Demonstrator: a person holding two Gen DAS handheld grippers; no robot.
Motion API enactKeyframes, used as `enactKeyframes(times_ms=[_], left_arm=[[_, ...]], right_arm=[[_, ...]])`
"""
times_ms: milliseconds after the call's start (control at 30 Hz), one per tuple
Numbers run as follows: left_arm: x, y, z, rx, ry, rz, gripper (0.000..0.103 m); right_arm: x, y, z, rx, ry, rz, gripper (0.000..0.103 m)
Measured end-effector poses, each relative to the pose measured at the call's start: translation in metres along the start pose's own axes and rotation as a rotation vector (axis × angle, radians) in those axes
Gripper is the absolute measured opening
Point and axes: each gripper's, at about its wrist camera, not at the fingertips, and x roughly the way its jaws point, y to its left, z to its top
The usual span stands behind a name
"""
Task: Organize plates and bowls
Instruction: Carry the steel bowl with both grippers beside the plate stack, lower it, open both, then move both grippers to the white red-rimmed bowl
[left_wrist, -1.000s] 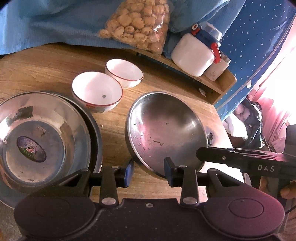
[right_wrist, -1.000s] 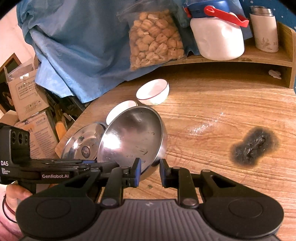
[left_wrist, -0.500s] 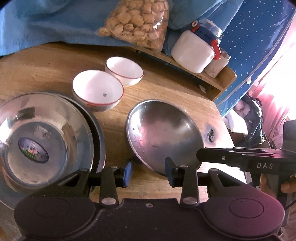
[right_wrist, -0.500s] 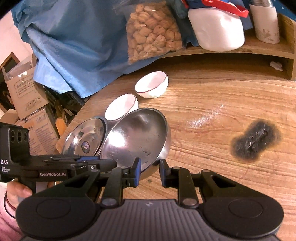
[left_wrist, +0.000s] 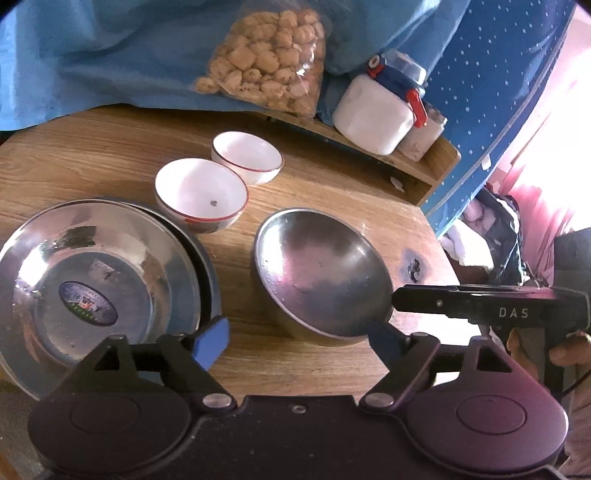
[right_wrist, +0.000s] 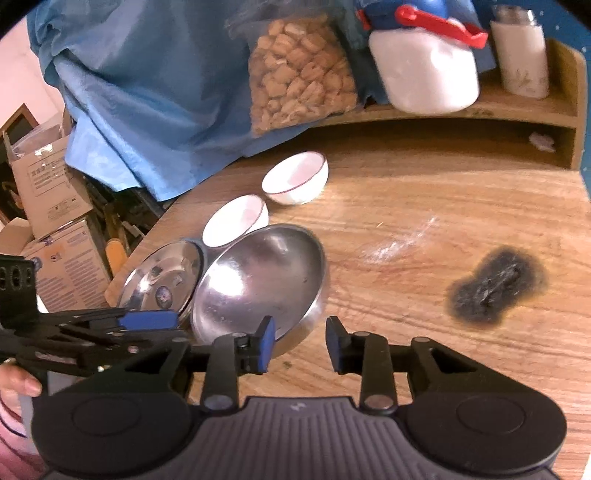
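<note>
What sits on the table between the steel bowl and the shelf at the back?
In the left wrist view, nothing: between the steel bowl and the shelf only bare wooden table shows. The right wrist view agrees.

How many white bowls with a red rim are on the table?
2. The nearer white bowl stands beside the stacked steel plates; the farther white bowl sits just behind it, toward the shelf. None looks hidden.

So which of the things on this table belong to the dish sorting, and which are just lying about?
Part of the job:
- steel bowl
- stacked steel plates
- near white bowl
- far white bowl

Just lying about:
- bag of snacks
- white jar
- blue cloth
- cardboard boxes
</note>
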Motion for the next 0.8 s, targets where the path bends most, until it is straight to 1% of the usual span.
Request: enactKeyframes(times_ms=[67,100,167,200,267,367,467,567,633,700,800], left_arm=[[-0.005,0.002,0.001,-0.014,-0.017,-0.006,0.096],[-0.008,0.002,0.002,-0.016,-0.025,-0.013,0.097],[-0.014,0.003,0.004,-0.016,-0.048,-0.022,0.101],[-0.017,0.004,0.006,-0.014,-0.063,-0.019,0.102],[-0.022,0.004,0.009,-0.012,-0.089,-0.001,0.102],[-0.025,0.007,0.014,-0.004,-0.121,0.044,0.102],[-0.025,0.008,0.021,0.028,-0.159,0.118,0.102],[-0.026,0.011,0.028,0.068,-0.211,0.184,0.102],[-0.026,0.013,0.033,0.091,-0.233,0.223,0.102],[-0.024,0.015,0.038,0.113,-0.241,0.262,0.102],[-0.018,0.02,0.044,0.141,-0.232,0.31,0.102]], right_arm=[[-0.003,-0.001,-0.001,-0.009,-0.025,-0.016,0.054],[-0.005,-0.002,0.0,-0.01,-0.035,-0.022,0.056],[-0.007,-0.004,0.001,-0.012,-0.048,-0.029,0.067],[-0.007,-0.005,0.002,-0.012,-0.052,-0.031,0.071],[-0.008,-0.008,0.005,-0.004,-0.064,-0.034,0.087],[-0.009,-0.01,0.009,0.003,-0.086,-0.025,0.097],[-0.007,-0.01,0.014,0.002,-0.105,-0.021,0.101],[-0.003,-0.008,0.02,-0.002,-0.113,-0.019,0.102],[-0.001,-0.008,0.025,-0.008,-0.119,-0.018,0.102],[0.002,-0.007,0.029,-0.016,-0.125,-0.022,0.102],[0.008,-0.005,0.036,-0.029,-0.124,-0.029,0.103]])
